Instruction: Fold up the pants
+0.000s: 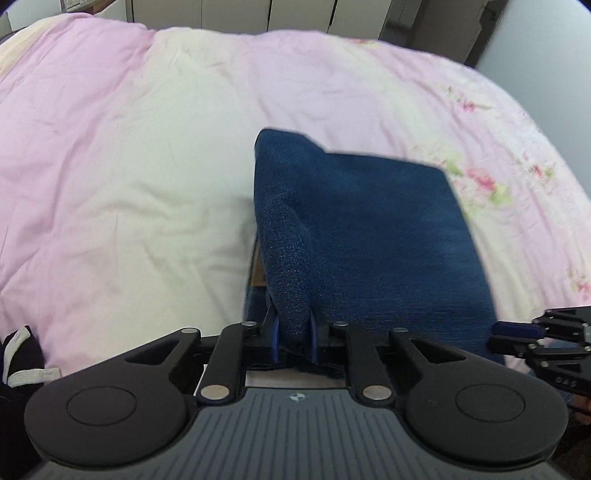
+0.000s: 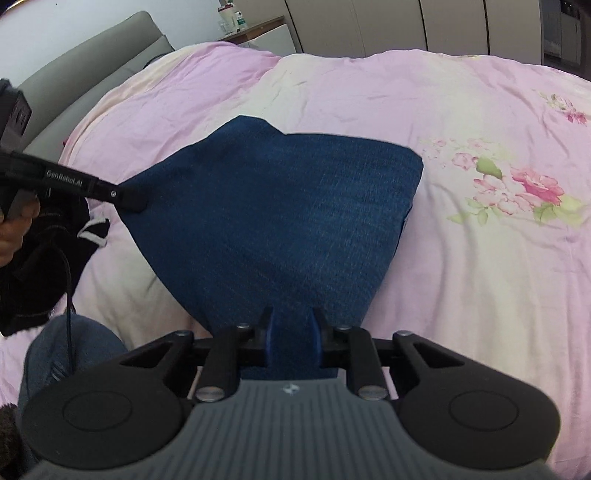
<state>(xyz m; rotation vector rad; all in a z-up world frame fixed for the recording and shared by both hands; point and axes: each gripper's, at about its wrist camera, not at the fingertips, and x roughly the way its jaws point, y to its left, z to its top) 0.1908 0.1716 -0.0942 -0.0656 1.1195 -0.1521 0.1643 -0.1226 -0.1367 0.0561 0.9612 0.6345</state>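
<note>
The blue denim pants (image 1: 369, 229) lie partly folded on the pink bedcover, and their near edge is lifted. My left gripper (image 1: 293, 332) is shut on a bunched fold at the pants' left near corner. My right gripper (image 2: 291, 332) is shut on the near edge of the pants (image 2: 288, 206). In the right wrist view the left gripper (image 2: 129, 199) pinches the pants' left corner. In the left wrist view the right gripper (image 1: 517, 332) holds the right corner. The cloth hangs stretched between the two grippers.
The pink and cream quilt (image 1: 129, 166) with a flower print (image 2: 524, 188) covers the bed. A dark garment with white trim (image 2: 40, 254) lies at the left. A grey headboard (image 2: 92, 62) and white cupboards (image 2: 424, 26) stand behind.
</note>
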